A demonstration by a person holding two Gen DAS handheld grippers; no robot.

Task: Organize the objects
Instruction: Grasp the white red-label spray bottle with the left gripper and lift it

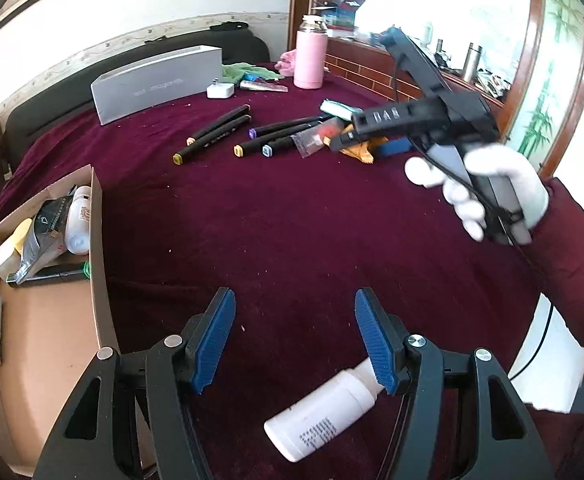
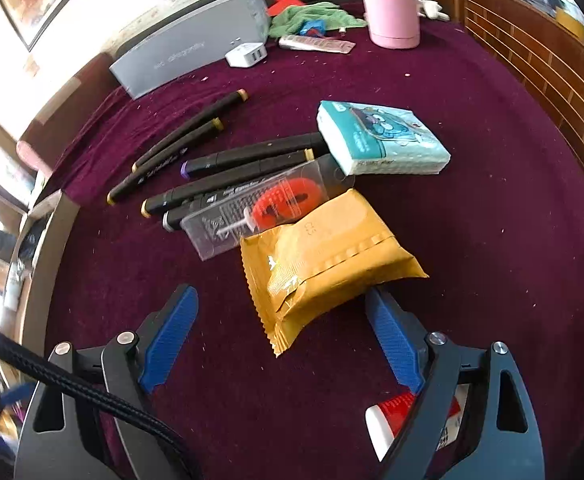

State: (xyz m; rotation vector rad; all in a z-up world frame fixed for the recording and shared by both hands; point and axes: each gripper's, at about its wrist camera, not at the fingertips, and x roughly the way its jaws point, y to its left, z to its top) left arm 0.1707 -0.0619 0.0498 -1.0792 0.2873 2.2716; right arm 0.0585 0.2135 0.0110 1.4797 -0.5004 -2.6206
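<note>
We saw the white bottle's (image 1: 324, 416) neck hidden behind the left gripper's pad. The red-and-white tube (image 2: 396, 416) lay mostly behind the right gripper's finger. The tissue pack (image 2: 380, 140) covered the markers' (image 2: 251, 152) far ends. The gloved hand (image 1: 488, 192) was blurred.

Far end of the maroon-clothed surface (image 2: 492, 160) — a pink flask (image 2: 392, 4) standing upright, a grey box (image 2: 187, 52) on its long edge, white charger (image 2: 247, 55) just beside it, green cloth (image 2: 312, 16) bunched between.
</note>
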